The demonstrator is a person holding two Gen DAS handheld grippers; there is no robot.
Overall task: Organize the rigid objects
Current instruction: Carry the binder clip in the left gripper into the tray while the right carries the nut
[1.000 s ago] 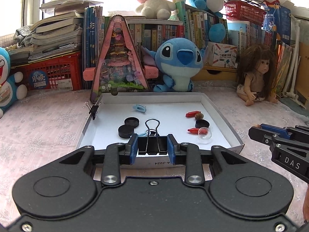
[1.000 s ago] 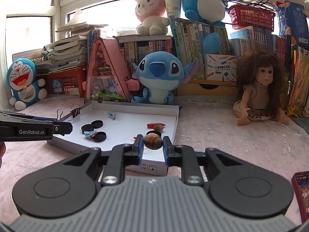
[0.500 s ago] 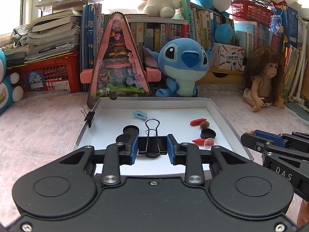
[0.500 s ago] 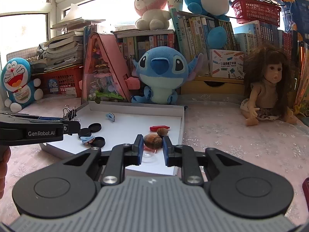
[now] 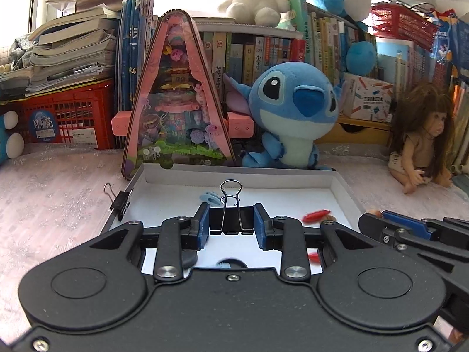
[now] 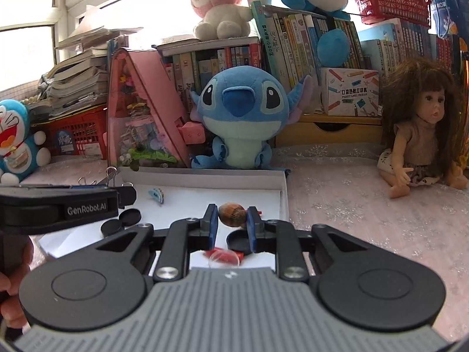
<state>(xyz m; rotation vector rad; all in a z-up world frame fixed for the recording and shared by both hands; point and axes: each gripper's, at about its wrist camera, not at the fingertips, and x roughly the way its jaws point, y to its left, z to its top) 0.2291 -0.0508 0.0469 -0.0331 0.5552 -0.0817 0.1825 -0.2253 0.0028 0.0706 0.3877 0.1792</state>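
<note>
Two hand-held grippers reach over a shallow white cardboard tray (image 6: 281,189) that sits on a pale pink patterned cloth (image 6: 366,211).

The left gripper (image 5: 231,223) has its blue pads closed tight on one black binder clip (image 5: 231,214), held upright with its wire handles pointing up, above the near middle of the tray. A second black binder clip (image 5: 120,202) is clipped onto the tray's left wall.

The right gripper (image 6: 233,220) has its pads closed on one brown walnut (image 6: 231,214), held above the right part of the tray. In the right wrist view, part of a person's hand (image 6: 13,290) shows at the left edge, holding the other gripper.

Inside the tray lie three black round caps: two (image 6: 121,221) near the left side and one (image 6: 237,240) under the right gripper. There is also one small light blue clip (image 6: 156,195) toward the far side, two red pieces (image 5: 316,214), one of them partly hidden, and one clear round lid (image 6: 224,259) close to the near edge.

Behind the tray stand one blue plush toy (image 6: 240,111), one pink triangular toy house (image 5: 176,96) and rows of books (image 6: 293,35). One long-haired doll (image 6: 419,129) sits on the cloth to the right, well apart from the tray.
</note>
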